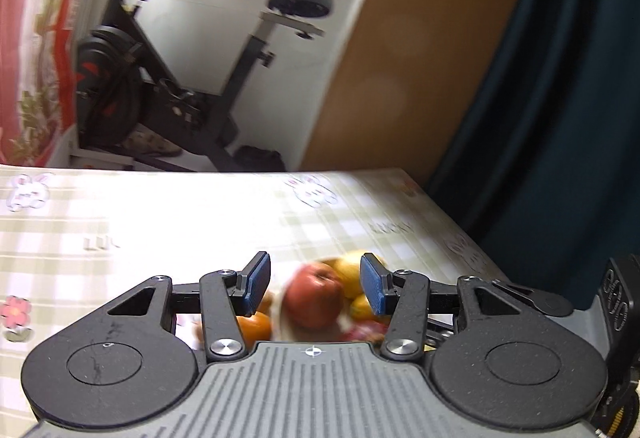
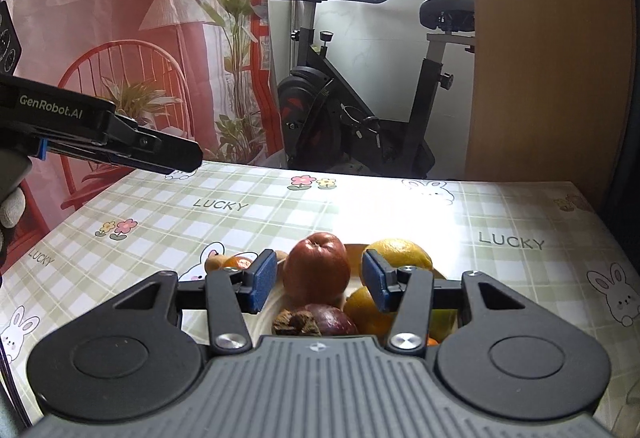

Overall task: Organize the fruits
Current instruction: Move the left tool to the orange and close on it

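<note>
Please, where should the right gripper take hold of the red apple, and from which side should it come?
Grip the red apple across its widest middle, coming from above and slightly in front. It sits stem-up on top of the pile, its round flanks exposed, and the open right gripper already frames it. The yellow citrus crowds one flank, so lower carefully.

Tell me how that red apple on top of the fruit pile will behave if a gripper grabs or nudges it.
The red apple looks round and glossy, so it would probably roll if nudged and could slip between flat pads. It sits high among other fruit on the plate, so pushing it may topple it onto the tablecloth. It seems firm, likely tolerating a moderate squeeze.
</note>
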Tool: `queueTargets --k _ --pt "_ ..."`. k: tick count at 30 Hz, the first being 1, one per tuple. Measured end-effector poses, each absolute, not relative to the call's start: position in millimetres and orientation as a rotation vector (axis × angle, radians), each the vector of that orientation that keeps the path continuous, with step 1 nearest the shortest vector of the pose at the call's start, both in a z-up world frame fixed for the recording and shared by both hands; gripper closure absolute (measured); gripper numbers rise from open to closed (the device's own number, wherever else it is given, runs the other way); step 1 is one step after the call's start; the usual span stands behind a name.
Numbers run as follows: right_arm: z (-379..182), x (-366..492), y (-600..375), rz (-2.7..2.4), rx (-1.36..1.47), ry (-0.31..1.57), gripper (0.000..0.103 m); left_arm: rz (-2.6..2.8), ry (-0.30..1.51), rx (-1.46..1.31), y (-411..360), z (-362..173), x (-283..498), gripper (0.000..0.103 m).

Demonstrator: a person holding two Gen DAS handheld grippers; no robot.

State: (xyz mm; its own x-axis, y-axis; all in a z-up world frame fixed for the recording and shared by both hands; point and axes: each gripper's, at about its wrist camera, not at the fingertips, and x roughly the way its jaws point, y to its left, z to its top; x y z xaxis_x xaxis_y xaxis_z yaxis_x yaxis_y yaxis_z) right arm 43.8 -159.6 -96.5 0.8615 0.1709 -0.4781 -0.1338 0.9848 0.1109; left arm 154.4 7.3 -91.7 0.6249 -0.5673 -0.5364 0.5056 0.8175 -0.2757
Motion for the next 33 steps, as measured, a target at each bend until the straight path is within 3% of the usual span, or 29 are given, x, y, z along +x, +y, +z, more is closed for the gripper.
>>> queueTargets --k 21,33 --pt "-149.5 146.9 -58.4 0.351 -0.144 0.727 0.053 -0.515 0.756 -0.215 67.1 -129.8 197.6 0.052" --pt "-146.8 118.6 -54.8 0.403 -0.113 0.719 0.052 -0.575 0.823 -0.172 53.1 -156.0 198.0 0.052"
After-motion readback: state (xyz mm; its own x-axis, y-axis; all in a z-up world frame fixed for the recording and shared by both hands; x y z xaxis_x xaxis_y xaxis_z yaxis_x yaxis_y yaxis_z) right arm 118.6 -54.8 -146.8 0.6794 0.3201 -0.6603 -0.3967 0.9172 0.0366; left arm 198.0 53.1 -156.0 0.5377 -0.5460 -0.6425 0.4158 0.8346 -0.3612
